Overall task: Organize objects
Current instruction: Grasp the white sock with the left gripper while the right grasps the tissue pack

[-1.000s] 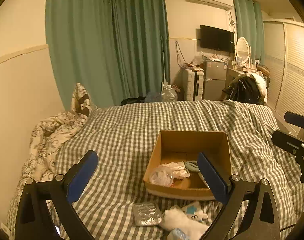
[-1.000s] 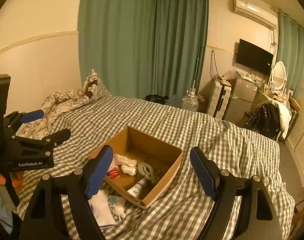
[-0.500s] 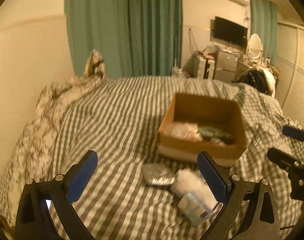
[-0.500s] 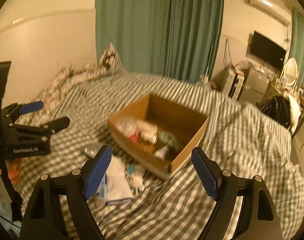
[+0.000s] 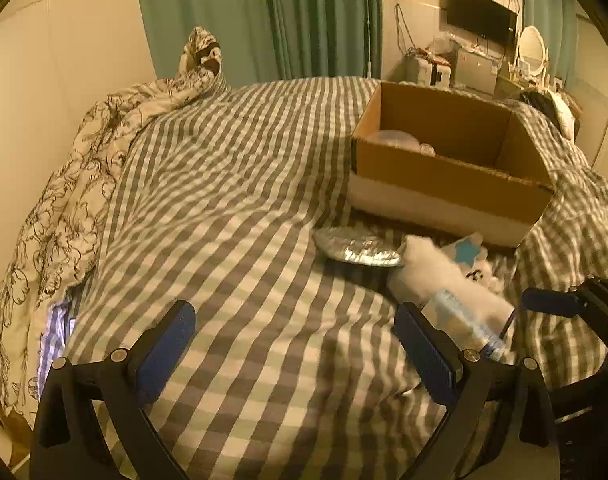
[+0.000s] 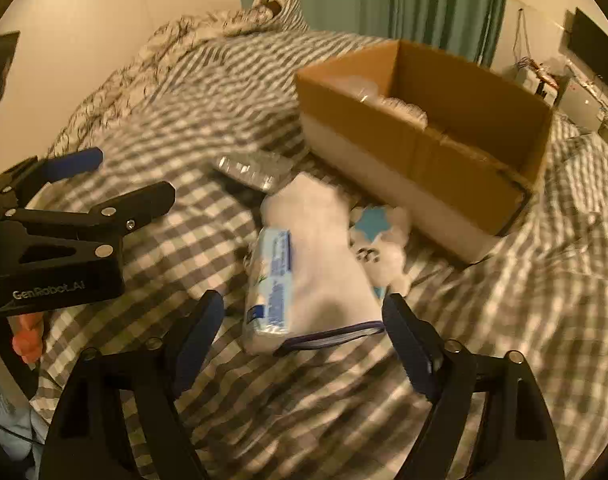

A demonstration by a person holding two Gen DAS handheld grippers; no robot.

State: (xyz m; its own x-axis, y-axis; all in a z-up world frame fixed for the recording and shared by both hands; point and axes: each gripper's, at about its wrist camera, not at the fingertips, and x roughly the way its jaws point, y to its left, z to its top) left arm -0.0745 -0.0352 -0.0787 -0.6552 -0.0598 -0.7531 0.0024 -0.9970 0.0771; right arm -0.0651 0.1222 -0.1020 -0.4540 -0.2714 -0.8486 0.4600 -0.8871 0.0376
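Hovering low over the grey-and-white checked bedcover, with the left gripper spread wide, blue pads apart and nothing between them. Showing the right gripper likewise gaping and holding nothing, its fingers flanking the near end of a white plastic-wrapped tissue pack with blue print lying on the cover. Lying against that pack, a white soft cloth bundle, and just beside it on the right a small white plush toy with a blue star patch. Resting a little farther back, a silvery foil blister sheet, near the front wall of the open brown cardboard box. Sitting well up the bed, the box containing some pale crumpled items, too blurred to identify. Bunching along the left edge of the bed, a cream duvet with dark floral print. Hanging behind the bed, green curtains. Appearing in the right wrist view at the left edge, the left gripper's black body gripped by a hand, only partly visible.
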